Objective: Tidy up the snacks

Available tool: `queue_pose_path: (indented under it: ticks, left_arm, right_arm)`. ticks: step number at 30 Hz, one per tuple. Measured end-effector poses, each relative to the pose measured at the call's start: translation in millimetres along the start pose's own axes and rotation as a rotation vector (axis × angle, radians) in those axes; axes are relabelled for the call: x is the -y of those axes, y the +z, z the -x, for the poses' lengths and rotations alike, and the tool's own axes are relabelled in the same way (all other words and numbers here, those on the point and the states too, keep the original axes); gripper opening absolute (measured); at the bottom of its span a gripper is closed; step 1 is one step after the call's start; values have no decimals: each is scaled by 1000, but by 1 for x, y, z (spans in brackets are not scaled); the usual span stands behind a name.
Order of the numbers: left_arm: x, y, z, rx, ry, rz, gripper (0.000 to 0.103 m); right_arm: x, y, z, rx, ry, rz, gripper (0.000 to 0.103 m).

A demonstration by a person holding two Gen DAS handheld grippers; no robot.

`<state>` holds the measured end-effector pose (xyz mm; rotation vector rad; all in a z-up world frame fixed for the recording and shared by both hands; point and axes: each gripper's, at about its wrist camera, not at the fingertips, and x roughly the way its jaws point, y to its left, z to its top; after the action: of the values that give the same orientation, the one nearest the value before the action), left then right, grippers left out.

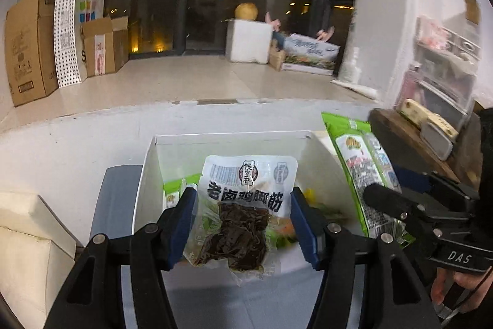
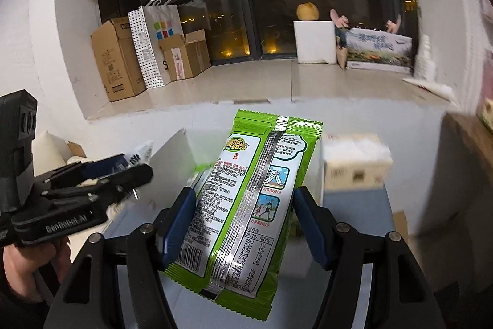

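My left gripper (image 1: 243, 224) is shut on a clear and white packet of dark braised snack (image 1: 243, 211) and holds it over the open white box (image 1: 148, 174). Green packets (image 1: 172, 193) lie inside the box. My right gripper (image 2: 243, 221) is shut on a green and white snack packet (image 2: 246, 199), back side up, at the box's right side; this packet also shows in the left wrist view (image 1: 360, 171). The left gripper shows in the right wrist view (image 2: 101, 178) at the left.
The white box stands on a grey-blue surface (image 1: 114, 205). A beige tissue box (image 2: 354, 165) stands right of the white box. A dark wooden shelf (image 1: 409, 141) with a clear drawer unit (image 1: 440, 70) is at the right. Cardboard boxes (image 1: 30, 45) sit on the window ledge behind.
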<state>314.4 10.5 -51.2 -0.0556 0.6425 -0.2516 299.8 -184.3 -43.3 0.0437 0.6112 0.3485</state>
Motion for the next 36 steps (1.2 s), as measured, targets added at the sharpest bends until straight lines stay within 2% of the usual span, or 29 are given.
queue_pose_path:
  ticks: [1, 4, 5, 6, 7, 9, 12, 15, 18, 20, 23, 25, 28, 30, 33, 36]
  left_arm:
    - [-2, 3, -11, -13, 5, -5, 66]
    - [-9, 7, -44, -72, 36, -31, 78]
    - [-12, 7, -51, -98, 40, -27, 97]
    - [-14, 7, -57, -116, 44, -21, 103]
    - [-17, 5, -59, -113, 47, -19, 103]
    - [-20, 1, -60, -106, 62, -16, 103]
    - [-25, -3, -59, -87, 84, -9, 103]
    - [-26, -6, -54, -87, 83, 5, 103]
    - [-24, -10, -36, -67, 107, 9, 103]
    - [-19, -13, -11, -25, 125, 6, 103]
    - [-2, -20, 38, 71, 158, -50, 103]
    - [12, -27, 69, 106, 187, -86, 103]
    - [22, -39, 111, 163, 201, -62, 103]
    - [26, -47, 132, 193, 185, -38, 103]
    - [34, -67, 157, 188, 180, 7, 103]
    - [43, -85, 177, 172, 175, 5, 103]
  right_arm:
    - [2, 6, -12, -10, -5, 1, 71]
    - [3, 10, -36, -22, -7, 37, 74]
    - [5, 9, -44, -40, -12, 39, 77]
    - [8, 9, -53, -69, -15, 28, 88]
    - [11, 7, -57, -80, -20, 10, 94]
    - [19, 4, -61, -83, -20, -38, 95]
    - [26, 0, -58, -69, -35, -72, 102]
    - [30, -2, -56, -86, -51, -86, 103]
    - [26, -3, -41, -72, -64, -72, 103]
    - [21, -4, -19, -26, -73, -60, 103]
    - [7, -5, 25, 57, -74, -38, 103]
    - [-4, -7, 49, 95, -73, -3, 103]
    - [-20, -10, 91, 145, -77, 37, 103]
    - [-28, -17, 116, 171, -76, 46, 103]
    - [-35, -35, 152, 184, -68, 37, 103]
    - [-35, -54, 172, 168, -19, 27, 103]
